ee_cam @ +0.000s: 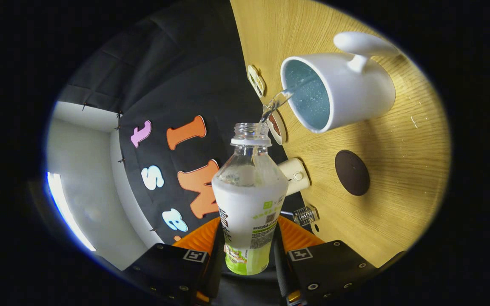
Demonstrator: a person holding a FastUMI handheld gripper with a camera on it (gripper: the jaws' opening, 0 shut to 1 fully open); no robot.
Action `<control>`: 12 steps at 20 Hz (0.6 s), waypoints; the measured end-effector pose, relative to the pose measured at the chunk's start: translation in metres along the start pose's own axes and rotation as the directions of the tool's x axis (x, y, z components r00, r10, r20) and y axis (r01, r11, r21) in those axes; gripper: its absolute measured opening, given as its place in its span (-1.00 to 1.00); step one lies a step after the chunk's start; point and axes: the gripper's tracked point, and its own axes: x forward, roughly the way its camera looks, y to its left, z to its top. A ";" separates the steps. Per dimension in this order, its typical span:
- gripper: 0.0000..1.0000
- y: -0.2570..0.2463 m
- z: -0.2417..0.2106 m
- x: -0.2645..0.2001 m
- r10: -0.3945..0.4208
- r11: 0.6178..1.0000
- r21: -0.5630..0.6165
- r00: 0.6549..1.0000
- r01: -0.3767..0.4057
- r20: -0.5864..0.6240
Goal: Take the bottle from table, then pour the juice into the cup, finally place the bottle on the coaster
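Mid-pour, the clear plastic bottle with a white-and-green label (249,204), clamped between both fingers of the claw (248,255) at lower centre, streams into the white blue-lined cup (338,85) upper right; next, righting it onto the dark round coaster (352,172) on the wooden surface (398,191).

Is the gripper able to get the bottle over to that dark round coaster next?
Probably yes. The gripper is shut on the bottle, which is tipped and pouring into the cup. The coaster lies bare on the table, nearer than the cup, with nothing on it.
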 end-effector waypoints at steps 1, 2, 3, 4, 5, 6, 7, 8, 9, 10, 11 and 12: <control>0.09 0.002 -0.002 0.002 0.003 1.000 0.009 1.000 -0.003 0.001; 0.09 0.002 -0.002 0.003 0.004 1.000 0.017 1.000 -0.004 0.001; 0.09 0.003 -0.003 0.004 0.009 1.000 0.024 1.000 -0.009 0.003; 0.09 0.003 -0.003 0.004 0.014 0.999 0.034 1.000 -0.015 0.003; 0.09 0.002 -0.003 0.004 0.021 0.999 0.047 1.000 -0.021 0.005; 0.09 0.000 -0.002 0.003 0.025 0.998 0.063 1.000 -0.025 0.005; 0.09 0.002 -0.003 0.004 0.028 0.997 0.078 1.000 -0.028 0.006; 0.09 0.004 -0.004 0.005 0.031 0.995 0.093 0.999 -0.032 0.010; 0.09 0.005 -0.007 0.007 0.031 0.994 0.105 0.999 -0.032 0.011; 0.09 0.006 -0.008 0.008 0.031 0.993 0.113 0.999 -0.032 0.013; 0.08 0.006 -0.009 0.009 0.031 0.993 0.118 0.999 -0.032 0.013; 0.09 0.007 -0.010 0.010 0.031 0.992 0.124 0.999 -0.033 0.013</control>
